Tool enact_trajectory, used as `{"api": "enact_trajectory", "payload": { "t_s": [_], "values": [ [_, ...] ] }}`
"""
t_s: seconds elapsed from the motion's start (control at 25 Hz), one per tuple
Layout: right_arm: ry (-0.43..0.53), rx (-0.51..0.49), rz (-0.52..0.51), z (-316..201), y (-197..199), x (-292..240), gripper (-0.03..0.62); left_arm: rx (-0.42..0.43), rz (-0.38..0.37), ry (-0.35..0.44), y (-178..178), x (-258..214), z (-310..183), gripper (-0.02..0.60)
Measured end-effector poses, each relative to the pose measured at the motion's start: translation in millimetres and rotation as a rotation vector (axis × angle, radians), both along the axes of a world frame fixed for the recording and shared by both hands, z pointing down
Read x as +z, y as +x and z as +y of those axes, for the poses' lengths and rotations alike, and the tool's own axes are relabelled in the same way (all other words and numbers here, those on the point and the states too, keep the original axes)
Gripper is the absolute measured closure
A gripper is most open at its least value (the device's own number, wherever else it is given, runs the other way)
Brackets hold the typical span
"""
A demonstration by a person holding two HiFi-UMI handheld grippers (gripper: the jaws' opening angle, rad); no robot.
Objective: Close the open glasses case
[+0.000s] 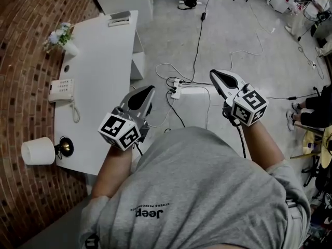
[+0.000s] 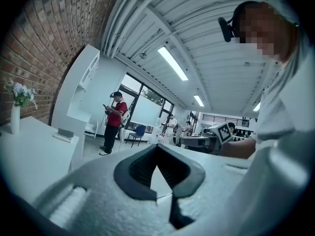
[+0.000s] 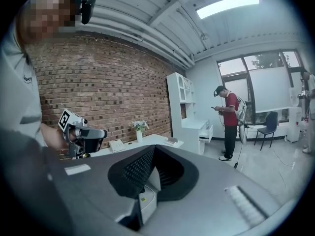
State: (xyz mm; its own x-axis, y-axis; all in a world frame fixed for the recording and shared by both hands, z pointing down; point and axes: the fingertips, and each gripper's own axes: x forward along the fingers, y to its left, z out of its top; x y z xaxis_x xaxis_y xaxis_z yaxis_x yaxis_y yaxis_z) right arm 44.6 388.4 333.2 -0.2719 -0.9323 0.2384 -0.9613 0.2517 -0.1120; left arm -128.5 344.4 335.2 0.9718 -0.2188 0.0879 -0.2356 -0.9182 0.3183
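Two grippers hung at the person's torso, neither near the work. What was probably the glasses case (image 1: 119,18), too small to confirm, lay at the far end of the white desk (image 1: 98,102), well left of and ahead of the left gripper (image 1: 149,90). Best move looked like turning left, closing in and pressing the lid down squarely. Left gripper's jaws were together, empty; right gripper (image 1: 214,74) likewise closed on nothing.

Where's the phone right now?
Head view, left side: the phone sits on the white table by the brick wall, between the flower vase and the lamp.
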Motion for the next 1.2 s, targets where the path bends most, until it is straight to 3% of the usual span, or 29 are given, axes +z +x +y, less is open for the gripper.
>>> {"api": "enact_trajectory", "payload": {
  "t_s": [0.36,0.76,0.96,1.2],
  "values": [
    [-0.004,0.019,0.004,-30.3,-41.9,1.1,0.585,0.036,0.002,-0.013,-40.3,4.6,-30.6,0.583],
    [-0.002,-0.033,0.004,-73.9,-38.2,-0.6,0.585,-0.009,-0.004,-0.02,-45.4,7.5,-55.3,0.583],
    [0.023,-0.1,-0.018,-107.5,-17.2,4.6,0.585,-0.066,-0.026,-0.015,-26.4,14.5,-76.6,0.583],
    [0.017,-0.157,-0.049,-161.7,57.9,24.3,0.585,-0.133,-0.043,-0.01,44.6,19.8,-122.7,0.583]
  ]
}}
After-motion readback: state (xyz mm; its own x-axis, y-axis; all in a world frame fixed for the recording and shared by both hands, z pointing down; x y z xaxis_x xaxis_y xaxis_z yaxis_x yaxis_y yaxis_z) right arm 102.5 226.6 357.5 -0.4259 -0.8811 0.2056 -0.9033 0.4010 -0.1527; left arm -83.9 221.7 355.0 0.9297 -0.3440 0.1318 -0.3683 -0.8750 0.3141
